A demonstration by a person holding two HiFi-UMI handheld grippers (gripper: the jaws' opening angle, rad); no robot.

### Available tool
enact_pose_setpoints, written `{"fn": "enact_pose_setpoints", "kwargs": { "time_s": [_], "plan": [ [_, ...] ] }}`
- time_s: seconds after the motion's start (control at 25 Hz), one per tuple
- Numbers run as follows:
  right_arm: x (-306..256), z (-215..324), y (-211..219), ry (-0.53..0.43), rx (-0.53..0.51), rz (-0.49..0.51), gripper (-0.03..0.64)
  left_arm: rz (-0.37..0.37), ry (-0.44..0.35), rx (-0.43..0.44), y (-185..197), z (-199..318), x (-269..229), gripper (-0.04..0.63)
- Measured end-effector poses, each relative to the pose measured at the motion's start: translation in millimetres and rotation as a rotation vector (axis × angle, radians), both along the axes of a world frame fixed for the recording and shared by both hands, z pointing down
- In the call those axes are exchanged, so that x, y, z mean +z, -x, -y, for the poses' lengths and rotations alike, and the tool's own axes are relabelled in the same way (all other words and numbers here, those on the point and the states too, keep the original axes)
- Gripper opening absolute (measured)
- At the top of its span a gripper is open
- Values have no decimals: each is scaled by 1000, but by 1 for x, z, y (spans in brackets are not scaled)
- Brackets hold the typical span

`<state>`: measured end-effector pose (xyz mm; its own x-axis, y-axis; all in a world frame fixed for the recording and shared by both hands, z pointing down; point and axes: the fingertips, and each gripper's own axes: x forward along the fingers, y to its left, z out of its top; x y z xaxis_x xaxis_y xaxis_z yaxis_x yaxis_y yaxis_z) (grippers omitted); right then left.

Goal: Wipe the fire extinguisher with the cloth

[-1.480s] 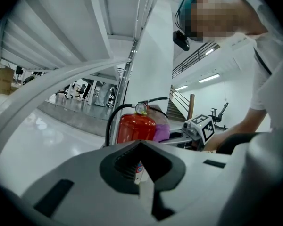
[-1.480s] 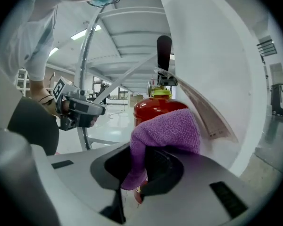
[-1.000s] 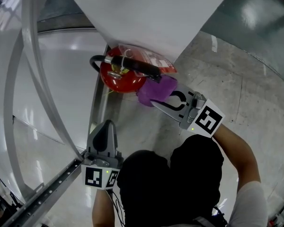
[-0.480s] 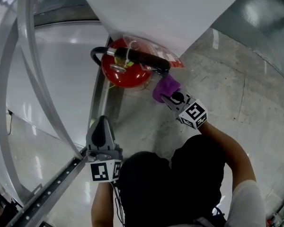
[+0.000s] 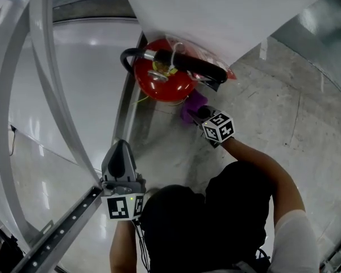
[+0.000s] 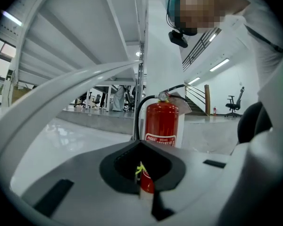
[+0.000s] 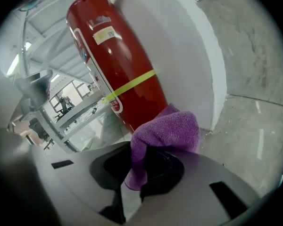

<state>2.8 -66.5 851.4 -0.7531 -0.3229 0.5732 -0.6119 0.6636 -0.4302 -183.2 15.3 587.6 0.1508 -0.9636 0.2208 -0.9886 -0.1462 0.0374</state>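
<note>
A red fire extinguisher (image 5: 162, 84) with a black hose and handle stands on the floor against a white pillar (image 5: 216, 16). The extinguisher (image 7: 115, 65) fills the right gripper view, a yellow band round its lower body. My right gripper (image 5: 198, 114) is shut on a purple cloth (image 7: 167, 131), which sits low against the cylinder near its base. In the head view the cloth (image 5: 193, 104) shows just below the red body. My left gripper (image 5: 120, 161) hangs back, shut and empty, pointing at the extinguisher (image 6: 161, 124) from a distance.
A curved white rail (image 5: 51, 95) and a metal beam (image 5: 62, 226) run along the left. The glossy floor (image 5: 74, 84) meets rough concrete (image 5: 284, 112) at the extinguisher. The person's head and arms fill the bottom of the head view.
My right gripper has dropped down the side of the extinguisher with the cloth, from near the handle to near the base. The left gripper has shifted slightly.
</note>
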Motion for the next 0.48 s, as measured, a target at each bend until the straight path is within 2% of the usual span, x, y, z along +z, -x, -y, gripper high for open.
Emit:
{"fn": "enact_pose_setpoints", "kwargs": {
  "time_s": [0.24,0.48],
  "plan": [
    [1,10,17,2,-19,-6,57,3,18,20,0,-3,1,5],
    [-29,11,27,9,-45,18,57,3,14,19,-1,-3,3,5]
  ]
}}
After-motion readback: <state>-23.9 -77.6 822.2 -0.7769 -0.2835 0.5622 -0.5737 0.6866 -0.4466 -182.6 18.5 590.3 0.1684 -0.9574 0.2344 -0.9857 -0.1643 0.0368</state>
